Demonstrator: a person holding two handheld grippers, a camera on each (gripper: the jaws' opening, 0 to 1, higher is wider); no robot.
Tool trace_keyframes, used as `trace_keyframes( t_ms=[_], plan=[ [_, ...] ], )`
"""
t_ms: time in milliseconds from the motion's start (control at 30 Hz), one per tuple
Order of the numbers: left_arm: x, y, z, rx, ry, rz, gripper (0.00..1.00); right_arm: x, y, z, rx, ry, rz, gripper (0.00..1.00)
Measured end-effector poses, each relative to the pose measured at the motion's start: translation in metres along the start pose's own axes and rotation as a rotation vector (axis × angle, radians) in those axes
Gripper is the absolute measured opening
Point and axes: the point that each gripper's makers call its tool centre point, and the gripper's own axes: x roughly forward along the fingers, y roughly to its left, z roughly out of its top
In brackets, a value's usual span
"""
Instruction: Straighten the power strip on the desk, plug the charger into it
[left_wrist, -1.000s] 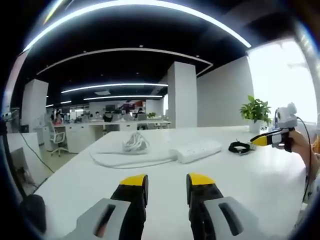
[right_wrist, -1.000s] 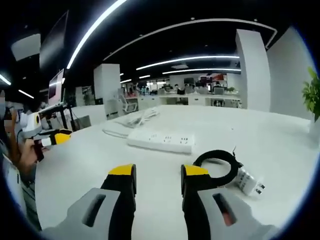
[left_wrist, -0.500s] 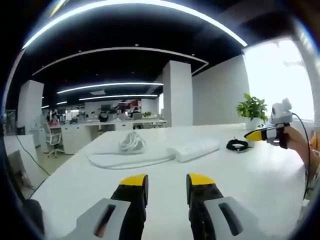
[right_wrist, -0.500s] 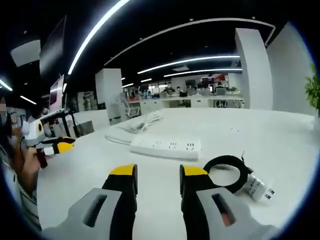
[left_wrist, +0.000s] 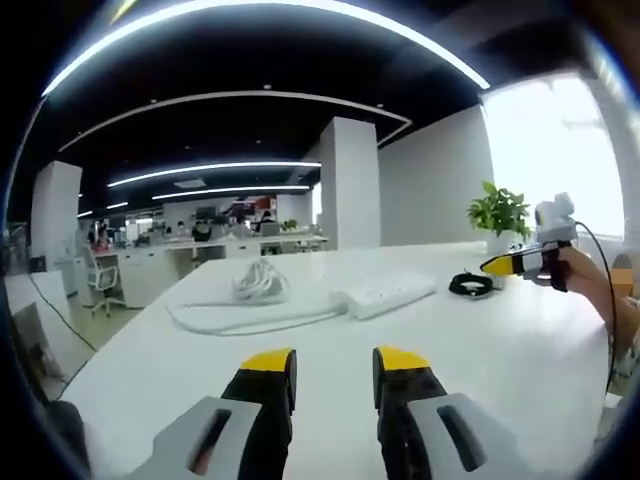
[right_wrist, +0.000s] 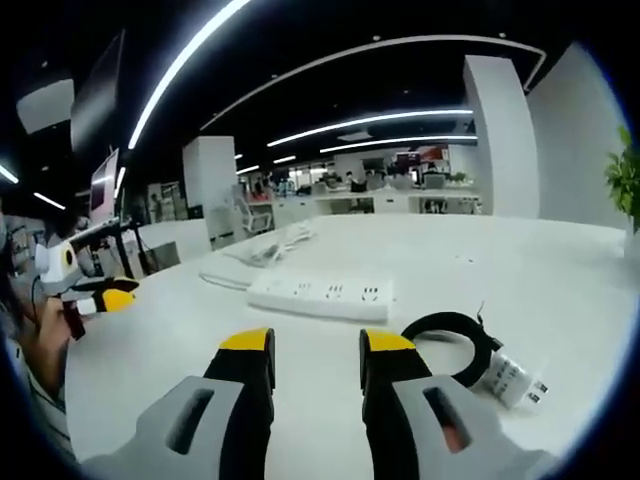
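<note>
The jaws of the left gripper (left_wrist: 330, 362) stand spread, nothing between them, their yellow tips held over bare white surface (left_wrist: 480, 350). Ahead of them a white cord (left_wrist: 250, 318) loops across the surface to the strip (left_wrist: 388, 296), which lies slantwise a good way off. Behind the cord sits a bundle of coiled white cable (left_wrist: 260, 282). To the right of the strip lies a black coil (left_wrist: 470, 285), and past it the right gripper (left_wrist: 500, 264) comes in from the edge, held in a hand (left_wrist: 590, 285); a potted plant (left_wrist: 498, 215) stands behind it.

In the right gripper view the jaws of the right gripper (right_wrist: 308, 342) are likewise spread and empty, over the surface (right_wrist: 560, 270). Just right of the right jaw lies the black coil (right_wrist: 452, 340), with the white charger (right_wrist: 512, 378) touching its far side, prongs pointing away to the right. Beyond the tips, apart from the charger, lies the strip (right_wrist: 322, 295), sockets up, its cord (right_wrist: 222, 278) trailing left toward the cable bundle (right_wrist: 275, 243). At the left edge the left gripper (right_wrist: 105, 298) hovers, held by a hand (right_wrist: 45, 335). Office desks and pillars fill the background.
</note>
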Motion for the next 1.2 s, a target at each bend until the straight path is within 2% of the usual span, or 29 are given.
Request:
trace_keyframes(
  t_ms=[333, 667, 833, 1000, 1200],
  plan=[
    [0.005, 0.0, 0.001, 0.005, 0.007, -0.017, 0.31, 0.007, -0.005, -0.002, -0.008, 0.011, -0.002, 0.34],
    [0.008, -0.004, 0.007, 0.002, -0.004, -0.033, 0.31, 0.012, -0.009, 0.014, -0.033, -0.05, -0.009, 0.34],
    [0.009, -0.005, 0.005, 0.003, 0.004, -0.04, 0.31, 0.016, -0.006, 0.011, -0.016, -0.04, 0.006, 0.36],
    [0.01, -0.011, 0.009, -0.064, -0.026, -0.086, 0.31, 0.016, -0.01, 0.009, -0.018, -0.033, -0.001, 0.37],
    [0.015, -0.004, 0.012, -0.023, -0.018, -0.052, 0.3, 0.015, -0.015, 0.012, -0.029, -0.04, -0.008, 0.37]
  ],
)
